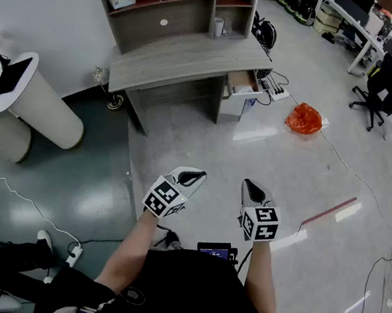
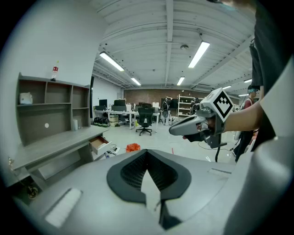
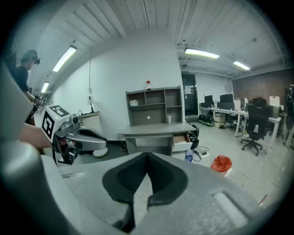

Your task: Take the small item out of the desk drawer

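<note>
Left hand-held gripper (image 1: 192, 178) and right (image 1: 252, 191) — closed, empty.

— Where's the desk (image 1: 189, 59)?
— Upper centre of the head view, with a hutch (image 1: 169, 0) on its back edge.
— And the drawer (image 1: 241, 84)?
— Under the desk's right end, standing out. A power strip (image 1: 276, 95) lies on the floor just right of it.
— Further right?
— A bag (image 1: 305, 119), then a chair (image 1: 383, 90) at upper right. The left gripper (image 1: 191, 178) and right gripper (image 1: 253, 192) sit side by side at lower centre, well apart from the desk.
</note>
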Demonstrator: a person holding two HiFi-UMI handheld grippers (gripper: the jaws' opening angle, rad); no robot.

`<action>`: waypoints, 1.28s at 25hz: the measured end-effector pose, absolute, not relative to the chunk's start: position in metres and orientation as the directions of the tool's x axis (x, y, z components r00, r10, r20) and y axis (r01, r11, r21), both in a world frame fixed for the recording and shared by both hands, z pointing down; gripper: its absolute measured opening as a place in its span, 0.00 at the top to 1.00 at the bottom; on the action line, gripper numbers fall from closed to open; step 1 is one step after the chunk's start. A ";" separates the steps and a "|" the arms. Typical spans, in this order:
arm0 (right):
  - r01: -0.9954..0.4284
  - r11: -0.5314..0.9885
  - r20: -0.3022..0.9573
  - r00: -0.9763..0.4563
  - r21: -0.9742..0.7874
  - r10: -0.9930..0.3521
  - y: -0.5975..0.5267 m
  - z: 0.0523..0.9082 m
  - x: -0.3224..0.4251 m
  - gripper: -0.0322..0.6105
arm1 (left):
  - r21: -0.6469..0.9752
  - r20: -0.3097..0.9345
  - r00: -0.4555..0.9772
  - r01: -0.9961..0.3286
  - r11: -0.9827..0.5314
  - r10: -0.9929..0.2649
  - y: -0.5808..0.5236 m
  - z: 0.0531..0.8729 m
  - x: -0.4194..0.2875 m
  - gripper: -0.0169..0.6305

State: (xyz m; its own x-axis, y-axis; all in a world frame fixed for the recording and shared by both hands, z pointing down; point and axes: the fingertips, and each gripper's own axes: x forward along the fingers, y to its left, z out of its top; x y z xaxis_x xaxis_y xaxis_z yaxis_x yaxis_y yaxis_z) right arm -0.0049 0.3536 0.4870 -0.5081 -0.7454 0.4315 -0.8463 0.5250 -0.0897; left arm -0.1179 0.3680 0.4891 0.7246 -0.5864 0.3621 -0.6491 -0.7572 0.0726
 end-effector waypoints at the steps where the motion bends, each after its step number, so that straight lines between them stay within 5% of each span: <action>1: -0.844 0.529 0.427 -0.512 -0.088 -0.745 0.354 0.485 -0.006 0.95 | 0.065 0.371 0.719 -0.651 -0.756 -0.588 0.369 0.491 -0.117 0.97; 32: -0.802 0.589 0.429 -0.570 -0.103 -0.701 0.377 0.486 -0.009 0.95 | 0.004 0.438 0.691 -0.641 -0.768 -0.575 0.389 0.505 -0.099 0.99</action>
State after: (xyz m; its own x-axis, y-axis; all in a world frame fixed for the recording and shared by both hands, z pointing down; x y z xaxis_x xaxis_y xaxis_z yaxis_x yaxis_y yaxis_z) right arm -0.0092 0.3774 0.4856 -0.5696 -0.7008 0.4294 -0.8018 0.5886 -0.1030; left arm -0.0985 0.3892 0.5053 0.6911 -0.5747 0.4384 -0.6409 -0.7676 0.0041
